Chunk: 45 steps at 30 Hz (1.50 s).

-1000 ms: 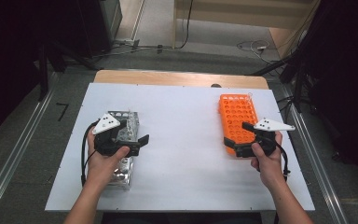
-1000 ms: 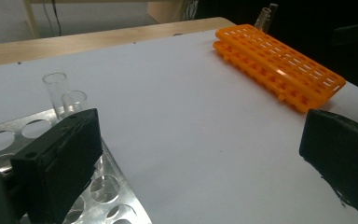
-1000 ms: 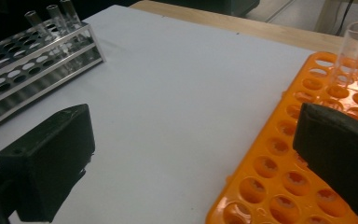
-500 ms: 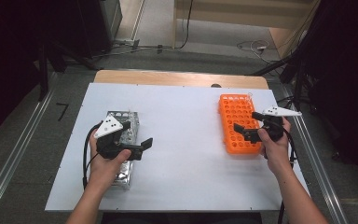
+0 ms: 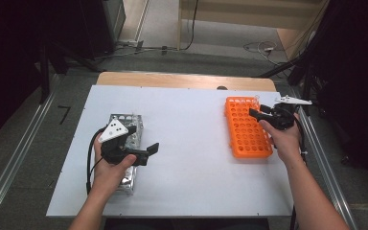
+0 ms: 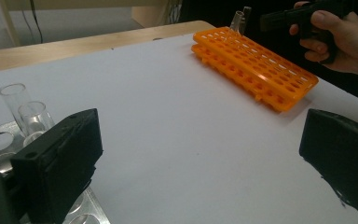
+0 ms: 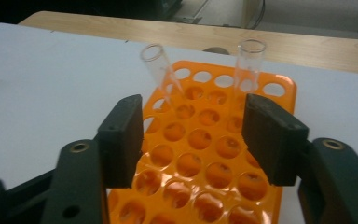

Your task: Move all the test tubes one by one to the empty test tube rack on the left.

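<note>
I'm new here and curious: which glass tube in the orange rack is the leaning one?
Find the orange rack on the white table; two clear tubes stand at its far end. Yours is the left tube, which tilts, while the right tube stands upright.

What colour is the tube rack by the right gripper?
Orange; the rack shows best in the right gripper view.

Even overhead light falls on the white tabletop [image 5: 191,143], which reads bright against a dim, nearly black surround at both sides of the high view. Shadows are soft and short — a faint one lies under the orange rack [image 6: 256,65] in the left gripper view. The gripper views are grainy and soft; the near black jaws sit out of focus. Pale sheen marks the glass tubes [image 7: 161,70] — their rims catch the light.
</note>
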Each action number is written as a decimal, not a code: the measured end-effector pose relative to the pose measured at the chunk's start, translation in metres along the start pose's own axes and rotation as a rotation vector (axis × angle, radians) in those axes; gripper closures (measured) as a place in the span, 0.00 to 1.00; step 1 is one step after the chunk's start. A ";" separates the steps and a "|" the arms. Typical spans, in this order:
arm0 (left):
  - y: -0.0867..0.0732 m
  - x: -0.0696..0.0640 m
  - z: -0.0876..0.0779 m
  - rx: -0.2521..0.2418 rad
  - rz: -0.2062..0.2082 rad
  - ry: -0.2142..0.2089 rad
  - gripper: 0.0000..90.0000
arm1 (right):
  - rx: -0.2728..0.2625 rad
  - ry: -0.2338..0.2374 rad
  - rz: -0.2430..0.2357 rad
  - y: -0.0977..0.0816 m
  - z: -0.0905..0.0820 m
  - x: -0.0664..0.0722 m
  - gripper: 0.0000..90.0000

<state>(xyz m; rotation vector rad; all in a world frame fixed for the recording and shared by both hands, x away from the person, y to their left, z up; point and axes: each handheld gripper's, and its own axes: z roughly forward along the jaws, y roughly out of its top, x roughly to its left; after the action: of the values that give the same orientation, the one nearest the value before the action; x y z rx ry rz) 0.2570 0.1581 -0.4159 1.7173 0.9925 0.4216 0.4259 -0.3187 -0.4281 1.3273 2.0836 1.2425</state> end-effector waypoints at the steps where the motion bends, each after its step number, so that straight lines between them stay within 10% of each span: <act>1: 0.000 0.000 0.000 -0.002 -0.001 -0.002 0.00 | 0.004 -0.004 -0.003 0.001 0.003 -0.003 0.47; 20: -0.001 0.000 0.001 0.005 -0.013 -0.010 0.00 | 0.128 -0.045 -0.043 0.005 0.042 -0.026 0.69; 45: 0.000 -0.003 0.001 0.003 -0.011 -0.019 0.00 | 0.039 -0.088 -0.089 0.010 0.037 -0.019 0.82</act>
<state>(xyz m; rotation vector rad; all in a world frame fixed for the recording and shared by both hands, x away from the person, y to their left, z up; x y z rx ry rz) 0.2559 0.1552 -0.4158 1.7148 0.9887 0.3958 0.4662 -0.3162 -0.4420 1.2680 2.0909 1.0924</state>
